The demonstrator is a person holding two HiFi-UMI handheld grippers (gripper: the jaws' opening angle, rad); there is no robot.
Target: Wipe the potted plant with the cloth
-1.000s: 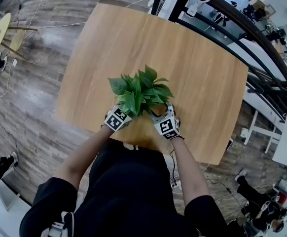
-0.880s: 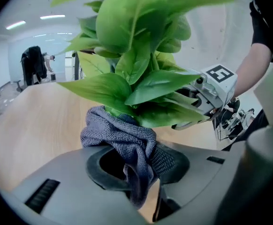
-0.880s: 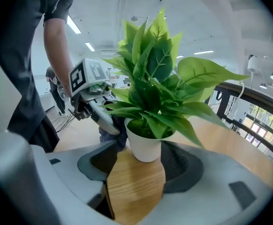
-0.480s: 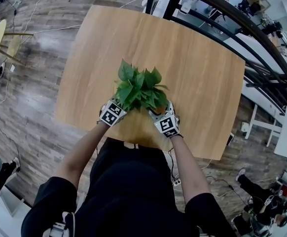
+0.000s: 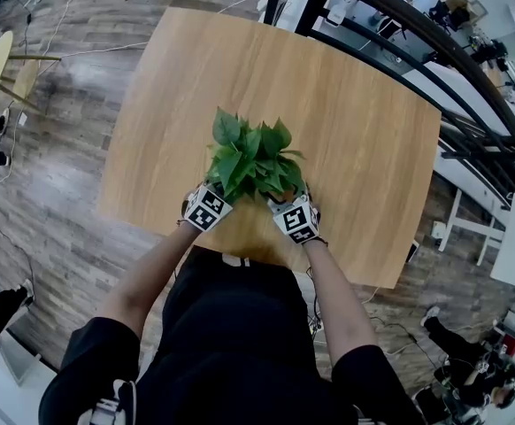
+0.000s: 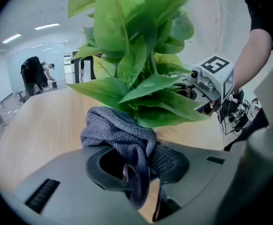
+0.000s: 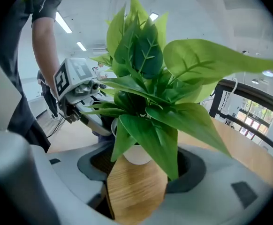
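- Head view: the potted plant (image 5: 253, 160) stood on the wooden counter (image 5: 355, 104), toward its near edge and just ahead of the person's body. The left gripper (image 5: 206, 209) sat against the plant's near left side and the right gripper (image 5: 295, 220) against its near right side. Each gripper's marker cube faced up, and the leaves overhung both of them. The pot itself was hidden under the foliage. Around the counter lay a wood-plank floor (image 5: 54, 193), and a dark curved railing (image 5: 434, 51) ran past the counter's far right corner.
- Left gripper view: the jaws were clamped on a grey knitted cloth (image 6: 120, 135). The cloth bunched up out of the jaws and hung in a fold between them. The top of the bunch lay right under the plant's lowest leaves (image 6: 141, 90), seemingly touching them. The leaves filled the upper middle of the view and hid the stems and pot. The right gripper (image 6: 211, 81) showed beyond the leaves on the right, close to the plant. A person (image 6: 33, 74) stood far off past the counter.
- Right gripper view: the jaws stood apart with bare counter between them, holding nothing. The white pot (image 7: 136, 153) stood just beyond their tips, in line with the gap. One long leaf (image 7: 153, 139) drooped down over the opening. The left gripper (image 7: 78, 86) reached in from the plant's far left side.
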